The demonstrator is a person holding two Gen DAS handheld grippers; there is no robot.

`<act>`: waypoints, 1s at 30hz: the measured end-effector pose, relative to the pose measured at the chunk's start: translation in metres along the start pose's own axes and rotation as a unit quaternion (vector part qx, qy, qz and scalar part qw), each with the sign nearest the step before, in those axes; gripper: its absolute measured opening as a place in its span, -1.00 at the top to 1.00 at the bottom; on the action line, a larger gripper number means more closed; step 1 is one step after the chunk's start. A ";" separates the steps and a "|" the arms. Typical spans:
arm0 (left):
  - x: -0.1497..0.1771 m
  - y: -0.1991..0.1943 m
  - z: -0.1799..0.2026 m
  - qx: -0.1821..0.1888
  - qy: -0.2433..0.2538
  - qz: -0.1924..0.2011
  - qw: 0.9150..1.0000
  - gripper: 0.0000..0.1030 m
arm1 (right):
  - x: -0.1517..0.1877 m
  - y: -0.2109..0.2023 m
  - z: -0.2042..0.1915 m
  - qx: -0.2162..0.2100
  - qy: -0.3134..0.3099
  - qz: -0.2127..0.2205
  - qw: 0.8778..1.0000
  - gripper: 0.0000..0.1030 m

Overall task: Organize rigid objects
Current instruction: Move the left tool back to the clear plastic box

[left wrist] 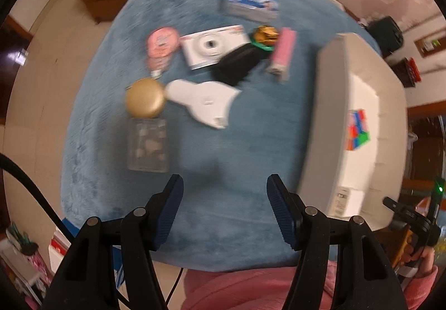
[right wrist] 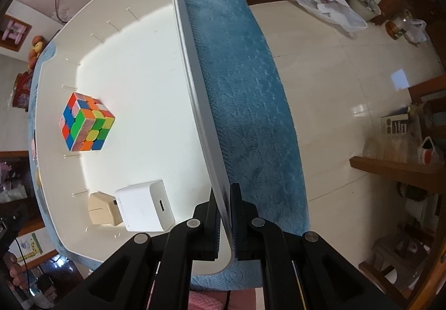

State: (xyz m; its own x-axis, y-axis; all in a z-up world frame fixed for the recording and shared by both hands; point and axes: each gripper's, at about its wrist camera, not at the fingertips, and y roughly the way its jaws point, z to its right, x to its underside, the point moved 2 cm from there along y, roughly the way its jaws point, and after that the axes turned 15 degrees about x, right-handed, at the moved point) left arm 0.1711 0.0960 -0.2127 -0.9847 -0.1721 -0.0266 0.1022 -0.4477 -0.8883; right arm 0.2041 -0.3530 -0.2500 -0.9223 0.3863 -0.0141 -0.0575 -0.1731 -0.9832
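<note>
Jaws: right gripper (right wrist: 225,215) pinches smooth white bin wall (right wrist: 195,92); left gripper (left wrist: 224,209) half-open, empty.

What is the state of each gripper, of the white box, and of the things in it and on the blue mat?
Left gripper: open, empty, above the blue mat.
Right gripper: shut on the white box wall.
Rubik's cube: inside the box, scrambled.
White charger: inside the box, beside a beige block.
Camera: on the mat, lens up.
Gold round case: on the mat, closed.
</note>
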 end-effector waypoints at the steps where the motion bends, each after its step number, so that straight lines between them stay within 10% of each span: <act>1: -0.002 0.001 -0.010 -0.003 -0.009 -0.004 1.000 -0.28 | 0.000 0.000 0.000 0.001 0.002 -0.001 1.000 0.87; 14: -0.019 0.018 -0.088 -0.016 -0.059 -0.039 0.997 -0.56 | 0.000 0.000 0.001 0.015 0.040 -0.013 0.999 0.82; 30: -0.038 0.055 -0.088 -0.017 -0.045 -0.083 0.995 -0.56 | 0.003 -0.004 -0.008 0.043 0.049 -0.012 0.998 0.79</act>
State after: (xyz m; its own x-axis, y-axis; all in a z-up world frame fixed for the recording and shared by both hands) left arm 0.2013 0.1549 -0.3004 -0.9711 -0.1763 0.1609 -0.0668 -0.4465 -0.8923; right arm 0.2047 -0.3439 -0.2473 -0.8782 0.4780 -0.0128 -0.1151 -0.2374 -0.9646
